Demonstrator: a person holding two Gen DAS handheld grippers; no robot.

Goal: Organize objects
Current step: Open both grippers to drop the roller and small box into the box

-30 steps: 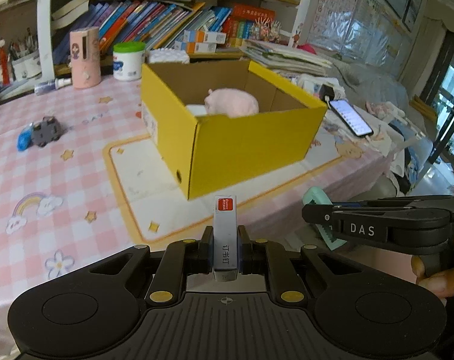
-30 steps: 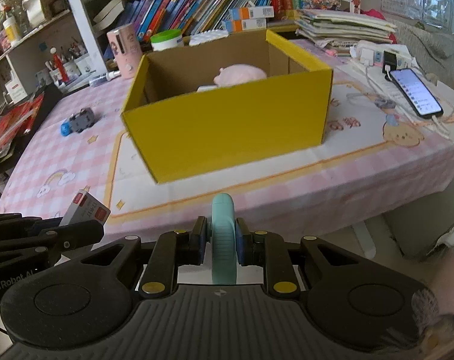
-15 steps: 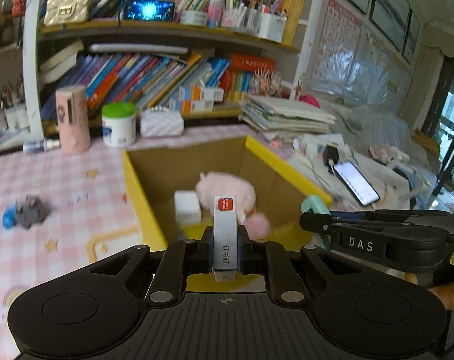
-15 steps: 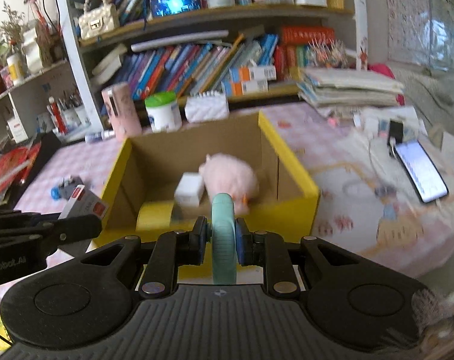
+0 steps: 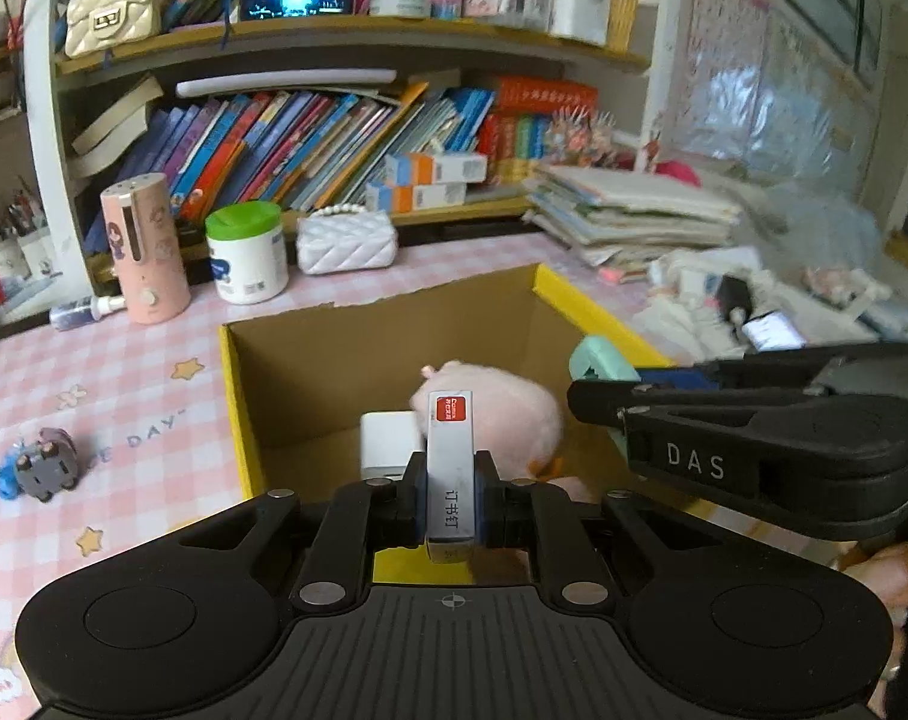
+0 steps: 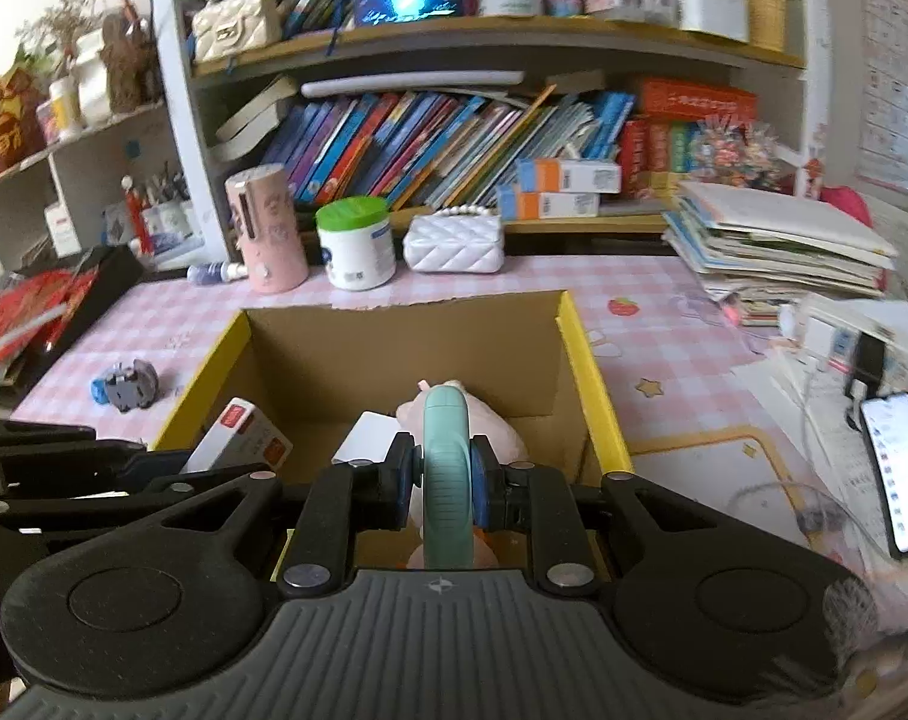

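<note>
— Since both loads go in together, where are they?

— Over the yellow cardboard box (image 6: 592, 396) near its front edge: my left gripper (image 5: 450, 495) clamps the white staple carton (image 5: 449, 468), my right gripper (image 6: 446, 489) clamps the mint plastic roller (image 6: 447, 468), 2 drops pending.

- Staple box (image 5: 450, 468): I see a slim white carton, red label at its far end, dark print along the top face. Held lengthwise between the left gripper's (image 5: 450, 495) fingers, above the near edge of the yellow box (image 5: 230, 396).
- Mint-green round item (image 6: 447, 468): seen edge-on, upright, clamped in the right gripper (image 6: 446, 489), also over the box opening.
- Yellow box: open top, brown cardboard inside, sitting on the pink checked tablecloth.
- Inside it I note a pink plush toy (image 5: 502, 414) and a white cube (image 5: 387, 444), touching, on the floor.
</note>
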